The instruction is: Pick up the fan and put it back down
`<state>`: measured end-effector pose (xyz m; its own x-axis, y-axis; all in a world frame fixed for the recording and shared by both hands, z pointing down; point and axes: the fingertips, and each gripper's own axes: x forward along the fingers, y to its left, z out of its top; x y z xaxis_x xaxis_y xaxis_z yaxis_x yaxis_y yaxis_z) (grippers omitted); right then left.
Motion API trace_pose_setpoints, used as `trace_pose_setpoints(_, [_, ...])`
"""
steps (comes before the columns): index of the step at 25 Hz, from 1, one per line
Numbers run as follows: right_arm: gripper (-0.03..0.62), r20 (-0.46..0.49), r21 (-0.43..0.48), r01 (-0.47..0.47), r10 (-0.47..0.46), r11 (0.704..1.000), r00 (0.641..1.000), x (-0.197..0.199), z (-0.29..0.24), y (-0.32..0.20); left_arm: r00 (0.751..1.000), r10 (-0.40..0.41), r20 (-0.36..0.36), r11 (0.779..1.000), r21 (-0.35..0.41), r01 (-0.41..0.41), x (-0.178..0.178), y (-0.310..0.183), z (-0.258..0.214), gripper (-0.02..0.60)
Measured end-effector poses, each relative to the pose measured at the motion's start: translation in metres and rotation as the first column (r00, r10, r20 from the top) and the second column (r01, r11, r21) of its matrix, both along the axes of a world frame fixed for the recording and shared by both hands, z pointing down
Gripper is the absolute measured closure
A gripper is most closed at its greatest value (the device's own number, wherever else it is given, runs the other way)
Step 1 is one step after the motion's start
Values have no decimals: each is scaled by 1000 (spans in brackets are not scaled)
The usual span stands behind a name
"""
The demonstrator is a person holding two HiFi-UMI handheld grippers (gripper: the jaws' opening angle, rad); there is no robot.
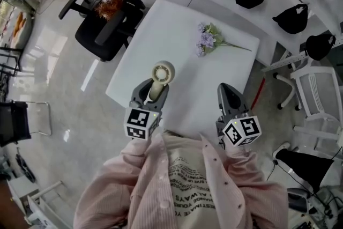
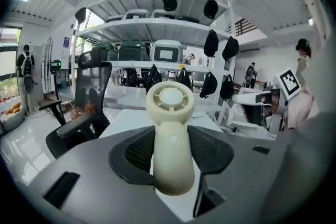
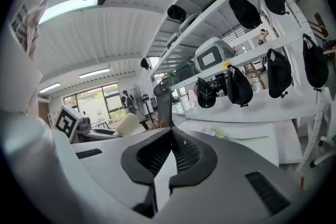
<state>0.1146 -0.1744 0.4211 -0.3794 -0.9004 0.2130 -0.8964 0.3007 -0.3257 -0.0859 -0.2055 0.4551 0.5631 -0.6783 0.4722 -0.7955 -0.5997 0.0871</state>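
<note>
Left gripper view: the left hand-held gripper (image 2: 171, 140) clamps the cream fan (image 2: 169, 100) by its handle, long axis running straight ahead, head past the tips above the counter (image 1: 177, 29); the right hand-held gripper (image 3: 170, 136) hangs closed, empty.

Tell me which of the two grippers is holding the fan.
The left gripper: its jaws clamp the fan by its handle. The right gripper is shut with nothing between its jaws.
</note>
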Motion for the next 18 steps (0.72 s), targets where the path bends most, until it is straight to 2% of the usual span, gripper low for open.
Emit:
trace_pose_setpoints(9, [594, 6, -47, -10, 10, 999, 1000, -7, 20, -2, 995, 89, 47, 988, -133, -82, 26, -8, 74, 396])
trace_pose_setpoints(18, [595, -24, -66, 22, -24, 998, 999, -18, 41, -10, 986, 128, 111, 966, -237, -99, 33, -14, 137, 396])
